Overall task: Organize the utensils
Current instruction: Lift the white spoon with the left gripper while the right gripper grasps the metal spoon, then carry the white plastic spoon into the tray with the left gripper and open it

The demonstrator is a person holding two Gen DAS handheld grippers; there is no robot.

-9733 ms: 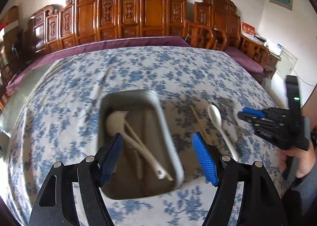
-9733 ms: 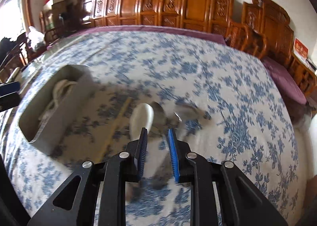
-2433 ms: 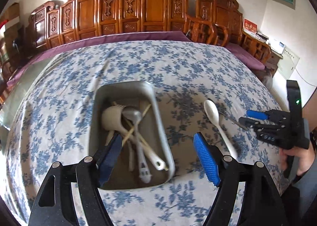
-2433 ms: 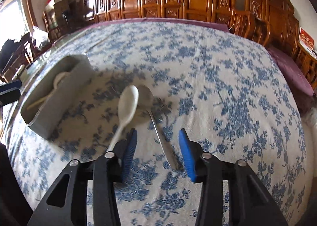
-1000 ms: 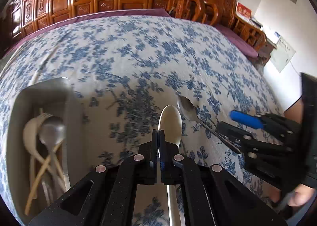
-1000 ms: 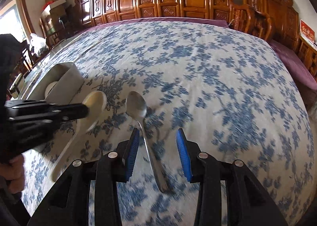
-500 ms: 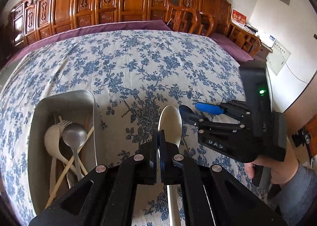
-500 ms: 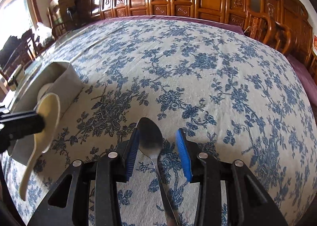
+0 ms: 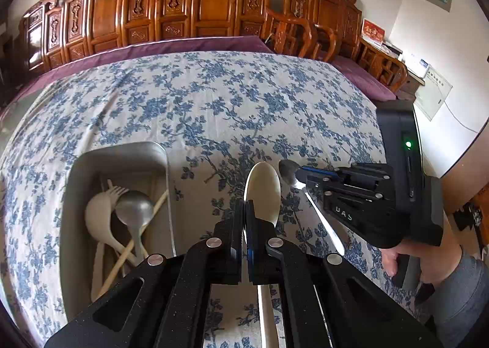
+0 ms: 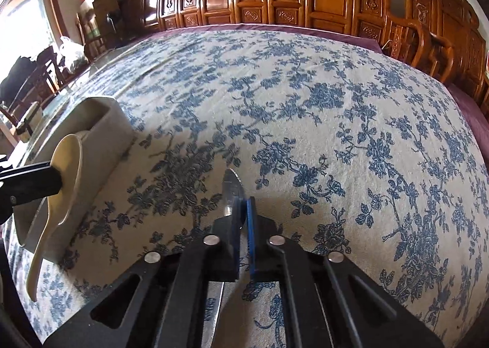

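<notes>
My left gripper (image 9: 244, 210) is shut on a cream plastic spoon (image 9: 263, 187) and holds it above the cloth, just right of the grey metal tray (image 9: 122, 155). The tray holds a cream ladle, a metal spoon (image 9: 134, 210), a fork and chopsticks. My right gripper (image 10: 243, 210) is shut on a metal spoon (image 10: 230, 193), lifted off the cloth. In the left wrist view the right gripper (image 9: 301, 175) holds that spoon (image 9: 288, 170) close beside the cream spoon. In the right wrist view the cream spoon (image 10: 65, 164) hangs beside the tray (image 10: 101, 122).
The table wears a blue floral cloth (image 10: 305, 103) over a purple one. Carved wooden chairs (image 9: 198, 5) line the far edge. A person's hand (image 9: 428, 259) holds the right gripper at the right.
My right gripper has shut on the metal spoon and lifted it off the cloth. My left gripper has stayed shut on the cream spoon and moved toward the tray.
</notes>
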